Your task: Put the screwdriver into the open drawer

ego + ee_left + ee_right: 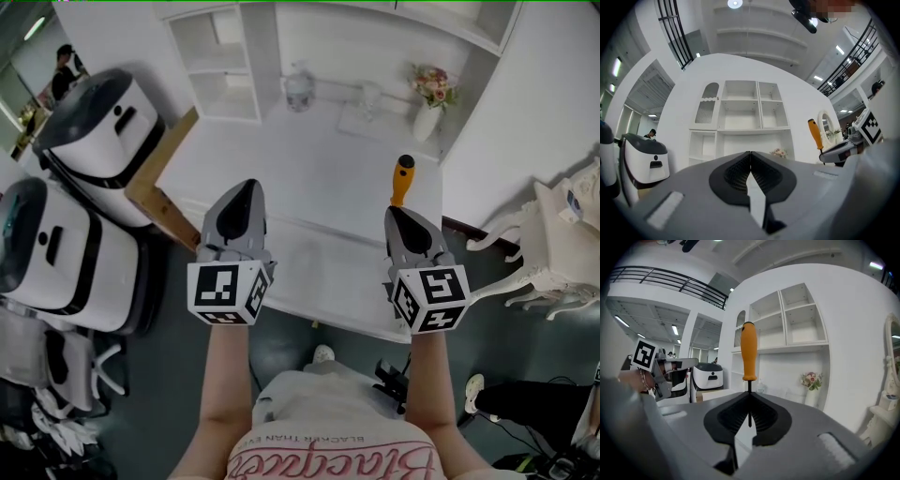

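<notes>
Two forearms [225, 375] reach forward side by side, both grippers held roughly level over the near edge of a white desk [309, 159]. The left gripper [242, 195] has its jaws together on nothing. The right gripper [405, 217] clamps the shaft of the screwdriver [403, 176], whose orange handle sticks out ahead above the desk.

Jaws closed: left gripper [247, 187], right gripper [396, 213]

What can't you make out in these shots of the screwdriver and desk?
- Head view: the screwdriver shaft, hidden under the right gripper.
- Both gripper views: the desk front, behind the left gripper and right gripper themselves.
- Head view: the glass vessel contents, too small.
</notes>
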`<state>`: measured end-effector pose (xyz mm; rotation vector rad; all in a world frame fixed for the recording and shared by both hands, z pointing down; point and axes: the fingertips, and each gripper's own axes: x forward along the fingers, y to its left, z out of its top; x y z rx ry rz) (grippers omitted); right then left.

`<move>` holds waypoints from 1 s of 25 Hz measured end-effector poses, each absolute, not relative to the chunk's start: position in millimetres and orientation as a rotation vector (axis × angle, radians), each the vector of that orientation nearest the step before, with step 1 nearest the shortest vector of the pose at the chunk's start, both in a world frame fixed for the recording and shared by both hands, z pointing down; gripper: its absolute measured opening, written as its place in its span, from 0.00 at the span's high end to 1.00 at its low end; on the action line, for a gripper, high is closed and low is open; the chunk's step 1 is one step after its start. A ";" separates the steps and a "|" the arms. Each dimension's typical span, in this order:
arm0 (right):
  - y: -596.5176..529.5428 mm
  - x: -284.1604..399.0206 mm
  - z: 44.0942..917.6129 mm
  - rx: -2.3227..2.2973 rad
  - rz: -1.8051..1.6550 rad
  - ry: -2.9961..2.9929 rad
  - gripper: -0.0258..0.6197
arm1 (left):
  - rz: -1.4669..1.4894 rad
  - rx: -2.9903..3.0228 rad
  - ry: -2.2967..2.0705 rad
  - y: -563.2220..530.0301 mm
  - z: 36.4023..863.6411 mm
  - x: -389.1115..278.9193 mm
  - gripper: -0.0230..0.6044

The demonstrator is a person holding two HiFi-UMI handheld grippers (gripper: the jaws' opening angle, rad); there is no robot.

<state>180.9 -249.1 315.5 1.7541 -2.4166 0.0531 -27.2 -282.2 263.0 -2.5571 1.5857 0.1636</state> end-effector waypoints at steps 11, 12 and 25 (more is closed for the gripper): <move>-290.4 165.7 396.8 1.550 0.292 -2.405 0.94 | 0.055 -2.568 1.735 -309.9 305.2 -35.9 0.97; -291.6 163.5 402.9 1.535 0.307 -2.401 0.94 | 0.047 -2.572 1.746 -310.6 309.0 -37.3 0.97; -287.5 141.7 480.6 1.400 0.466 -2.286 0.94 | -0.050 -2.664 1.763 -318.4 347.6 -49.3 0.97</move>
